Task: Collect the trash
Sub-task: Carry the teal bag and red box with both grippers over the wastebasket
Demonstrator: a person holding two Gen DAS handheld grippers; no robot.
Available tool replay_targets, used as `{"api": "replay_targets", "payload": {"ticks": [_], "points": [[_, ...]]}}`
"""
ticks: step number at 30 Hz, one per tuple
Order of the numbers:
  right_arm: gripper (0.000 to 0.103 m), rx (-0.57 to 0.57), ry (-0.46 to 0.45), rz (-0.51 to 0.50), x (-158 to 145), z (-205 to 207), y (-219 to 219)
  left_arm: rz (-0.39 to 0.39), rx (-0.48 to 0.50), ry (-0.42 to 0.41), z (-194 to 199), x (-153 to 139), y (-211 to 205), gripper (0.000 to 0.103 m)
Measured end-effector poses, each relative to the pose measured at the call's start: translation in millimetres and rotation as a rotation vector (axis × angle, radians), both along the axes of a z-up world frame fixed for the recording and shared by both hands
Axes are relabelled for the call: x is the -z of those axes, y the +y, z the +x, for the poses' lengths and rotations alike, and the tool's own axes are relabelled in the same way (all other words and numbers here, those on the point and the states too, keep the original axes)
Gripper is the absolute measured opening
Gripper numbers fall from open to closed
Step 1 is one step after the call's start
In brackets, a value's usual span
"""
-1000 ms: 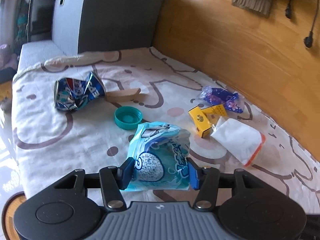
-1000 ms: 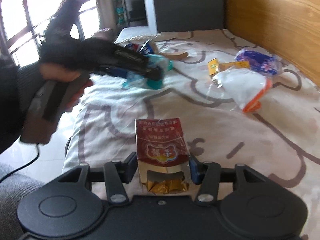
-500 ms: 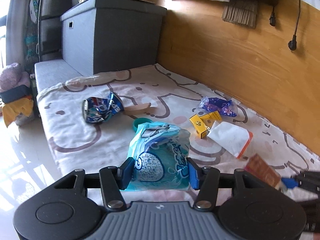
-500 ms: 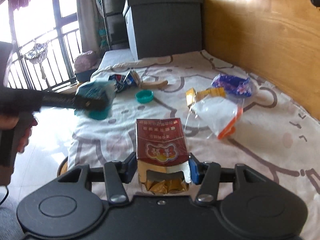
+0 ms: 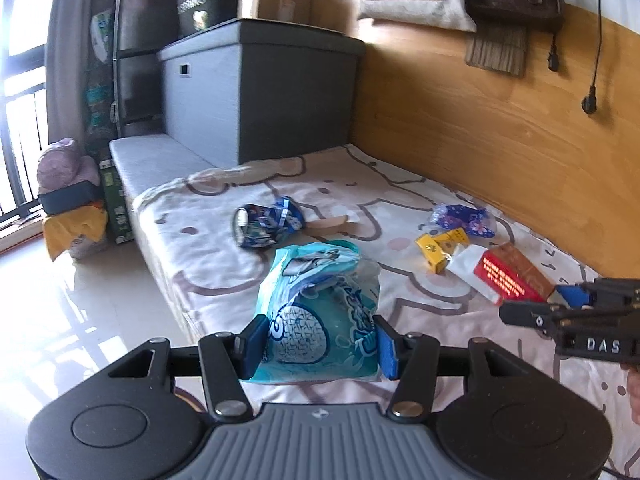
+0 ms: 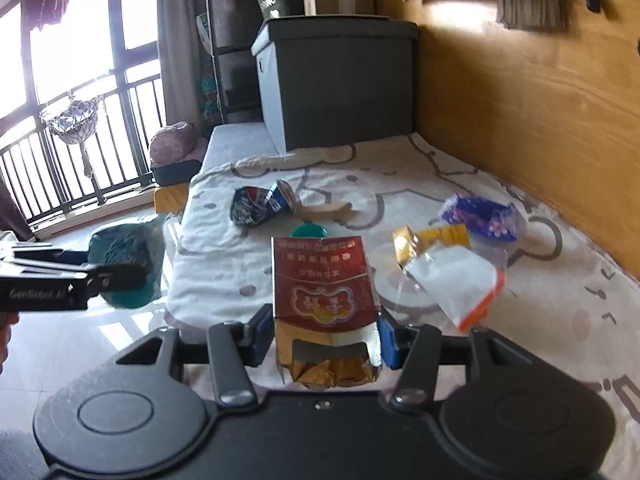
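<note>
My left gripper [image 5: 318,346] is shut on a light-blue snack wrapper [image 5: 320,312], held above the near edge of the bed. My right gripper [image 6: 322,338] is shut on a red cigarette pack [image 6: 322,284]; it also shows in the left wrist view [image 5: 510,276]. Left on the patterned blanket [image 5: 224,264] are a crushed blue Pepsi can [image 5: 266,224], a teal lid [image 6: 308,232], a yellow carton [image 5: 438,248], a purple wrapper [image 5: 466,218], a white and orange packet [image 6: 460,280] and a brown paper scrap [image 5: 328,224].
A wooden wall panel [image 5: 480,128] runs along the bed's right side. A grey storage box [image 5: 260,92] stands at the head of the bed. A shiny tiled floor [image 5: 72,320] lies to the left, with a bundle of bags [image 5: 68,208] and balcony railings [image 6: 80,152].
Both grippers have pulled back and up from the bed, each keeping its item. The left gripper has shifted left toward the floor side; the right gripper now shows at the left view's right edge.
</note>
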State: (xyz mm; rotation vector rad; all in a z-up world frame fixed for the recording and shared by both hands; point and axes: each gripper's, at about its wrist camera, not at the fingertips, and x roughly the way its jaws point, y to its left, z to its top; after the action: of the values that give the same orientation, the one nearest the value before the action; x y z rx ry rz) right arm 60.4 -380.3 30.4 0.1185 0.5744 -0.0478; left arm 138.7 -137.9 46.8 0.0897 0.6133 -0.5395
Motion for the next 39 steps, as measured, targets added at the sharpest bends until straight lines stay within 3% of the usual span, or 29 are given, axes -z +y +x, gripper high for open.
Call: {"api": "replay_targets", "payload": {"ticks": [14,23,31,39], "points": [[0.053,-0.069,-0.006,-0.024,-9.6,42.2,69.3,-0.01,-0.142,-0.009,7.6,-4.2,91.2,0.055],[0.053,-0.15,0.01,-0.024,-5.6,76.5,119.8,-0.011,-0.217,0.011,27.6,10.6,138.1,0.055],[0.053,-0.22,0.044,-0.001,15.7,113.5,159.7,0.007,-0.28,0.062,51.3,39.4,172.7,0.055],[0.053,-0.275,0.136,0.019,60.9,150.6,199.3,-0.002,-0.338,0.137,82.8,81.9,199.4,0.055]]}}
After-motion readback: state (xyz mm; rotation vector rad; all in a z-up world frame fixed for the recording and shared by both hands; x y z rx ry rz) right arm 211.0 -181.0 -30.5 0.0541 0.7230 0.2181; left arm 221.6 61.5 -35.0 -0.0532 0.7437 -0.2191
